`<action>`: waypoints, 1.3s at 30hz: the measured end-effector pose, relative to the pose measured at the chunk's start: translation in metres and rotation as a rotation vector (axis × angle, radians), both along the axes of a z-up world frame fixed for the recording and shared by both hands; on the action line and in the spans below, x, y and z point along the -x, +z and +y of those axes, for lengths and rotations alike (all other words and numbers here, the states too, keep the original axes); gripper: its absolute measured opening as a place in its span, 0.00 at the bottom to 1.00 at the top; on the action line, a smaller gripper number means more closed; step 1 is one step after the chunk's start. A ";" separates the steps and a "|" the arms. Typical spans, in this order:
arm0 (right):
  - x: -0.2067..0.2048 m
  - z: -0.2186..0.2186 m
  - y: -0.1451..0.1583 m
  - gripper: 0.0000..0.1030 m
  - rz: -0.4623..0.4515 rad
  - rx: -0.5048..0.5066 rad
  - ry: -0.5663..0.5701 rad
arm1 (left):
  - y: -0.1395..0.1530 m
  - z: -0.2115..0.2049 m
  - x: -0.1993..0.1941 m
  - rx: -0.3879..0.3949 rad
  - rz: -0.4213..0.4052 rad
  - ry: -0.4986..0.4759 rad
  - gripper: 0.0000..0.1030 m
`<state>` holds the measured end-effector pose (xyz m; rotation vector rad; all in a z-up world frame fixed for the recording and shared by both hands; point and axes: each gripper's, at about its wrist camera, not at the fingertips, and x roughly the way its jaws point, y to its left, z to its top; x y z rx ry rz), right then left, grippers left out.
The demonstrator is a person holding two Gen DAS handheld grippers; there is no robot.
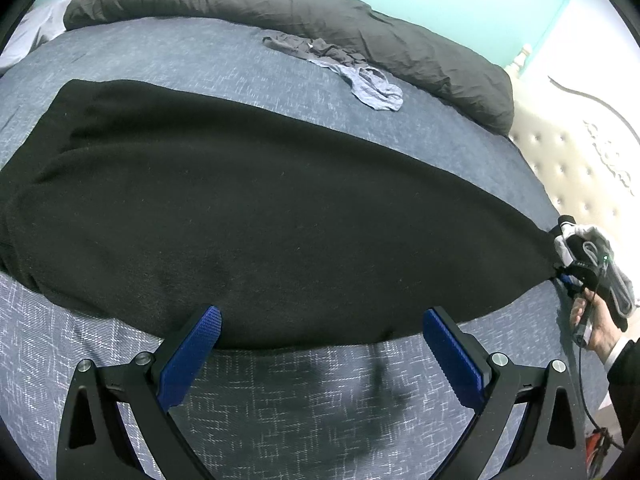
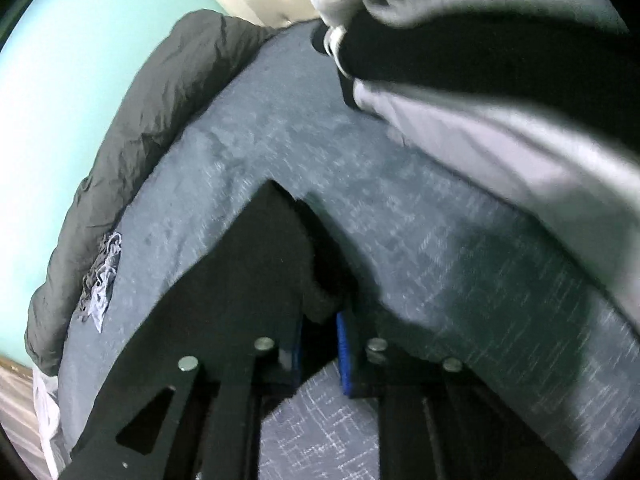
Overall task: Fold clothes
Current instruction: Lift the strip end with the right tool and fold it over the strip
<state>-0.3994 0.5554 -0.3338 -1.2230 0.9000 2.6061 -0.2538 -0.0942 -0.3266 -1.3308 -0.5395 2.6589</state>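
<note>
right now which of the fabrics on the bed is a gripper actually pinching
The big black garment spread flat: the right gripper is shut on its corner. The crumpled blue-grey cloth and dark grey duvet lie untouched farther back.

The right-wrist view is smeared with motion blur, so the grey and black bundle of cloth [image 2: 480, 40] filling its upper right corner cannot be identified. The wide black fleece garment [image 1: 248, 208] runs off the left-wrist view's left edge, its far end unseen. The small crumpled grey-blue cloth [image 1: 372, 84] beyond it is too bunched to name.
</note>
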 end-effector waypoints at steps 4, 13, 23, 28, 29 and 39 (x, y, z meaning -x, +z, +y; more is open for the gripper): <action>0.003 0.003 0.014 0.10 0.040 -0.025 0.000 | 0.001 0.002 0.000 0.006 -0.002 -0.002 1.00; -0.001 0.010 -0.004 0.53 -0.011 0.013 -0.057 | 0.001 -0.001 -0.001 0.004 -0.002 0.000 1.00; 0.005 0.008 -0.016 0.58 -0.003 0.060 -0.047 | 0.002 -0.002 -0.001 0.010 0.004 0.006 1.00; 0.009 -0.002 -0.012 0.25 0.001 0.007 -0.041 | 0.007 -0.009 -0.001 0.014 0.014 0.020 1.00; 0.010 -0.004 -0.011 0.15 0.005 -0.003 -0.042 | 0.008 -0.012 -0.001 0.014 0.018 0.027 1.00; 0.003 -0.027 0.055 0.12 0.146 -0.083 0.026 | 0.023 -0.052 -0.004 0.004 0.049 0.103 1.00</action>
